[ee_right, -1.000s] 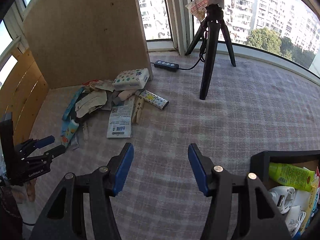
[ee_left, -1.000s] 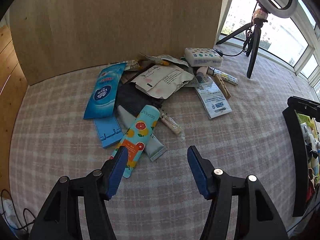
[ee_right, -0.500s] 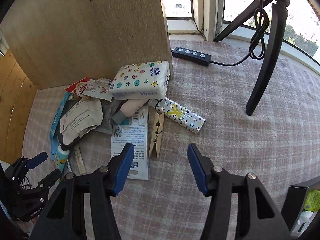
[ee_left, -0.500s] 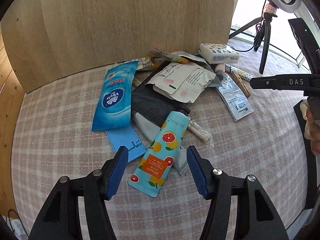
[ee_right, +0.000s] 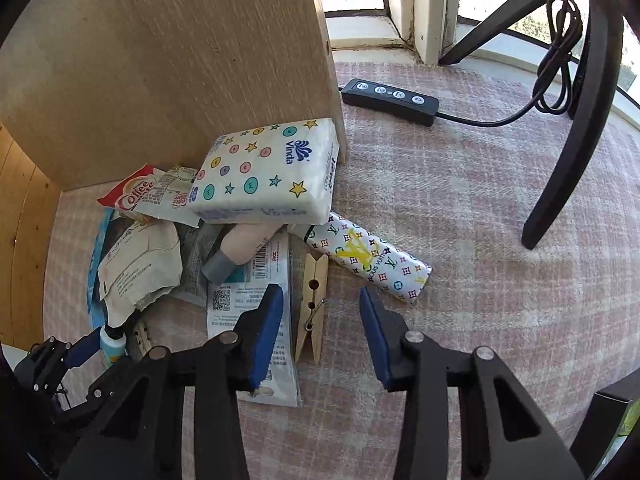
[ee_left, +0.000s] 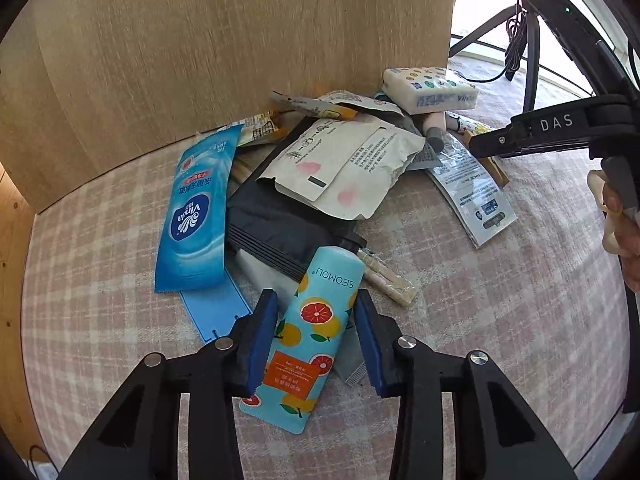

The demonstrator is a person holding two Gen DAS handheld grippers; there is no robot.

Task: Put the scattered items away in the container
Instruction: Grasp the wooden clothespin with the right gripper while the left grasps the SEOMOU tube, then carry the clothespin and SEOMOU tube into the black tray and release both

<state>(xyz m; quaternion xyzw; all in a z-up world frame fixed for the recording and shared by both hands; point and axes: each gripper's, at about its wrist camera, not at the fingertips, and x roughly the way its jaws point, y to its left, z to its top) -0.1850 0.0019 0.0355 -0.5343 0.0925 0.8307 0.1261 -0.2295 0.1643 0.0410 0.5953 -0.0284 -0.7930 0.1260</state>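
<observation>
Left gripper [ee_left: 316, 336] sits low over the tube [ee_left: 310, 336], near the front edge of the pile on the surface [ee_left: 100, 280]. Jaws have just been closing and now flank the tube, one per side; we still see slivers of gap, so not clamped yet.

Right gripper [ee_right: 320, 334] is over the clothespin [ee_right: 312, 308] at the pile's right edge. Its jaws have just been closing too. They stand apart, with clear gaps either side of the peg, nothing gripped.

Risks, as we judge them:
- The tube lies on a grey sachet [ee_left: 348, 360] and its cap end is tucked under the black pouch [ee_left: 280, 224]. The right pad could pinch the sachet too, or the lift could drag the pouch.
- The tube is flat and slick, so a shallow edge grip may let it swivel or slip.
- The peg rests against the leaflet [ee_right: 256, 320], and the left pad hangs over the paper. Closing may catch the leaflet or skid the peg sideways.
- Both grippers work the same pile close together, so they could collide on lift-out.

View differences:
- Left view alone shows the tube's full length and the blue pack [ee_left: 192, 216].
- Right view alone shows the peg whole, the tissue pack [ee_right: 264, 176] top, the patterned tube [ee_right: 368, 256] and the remote [ee_right: 388, 96].
- The container shows only as a dark corner [ee_right: 612, 396] at the right view's lower right, well apart from the pile.
</observation>
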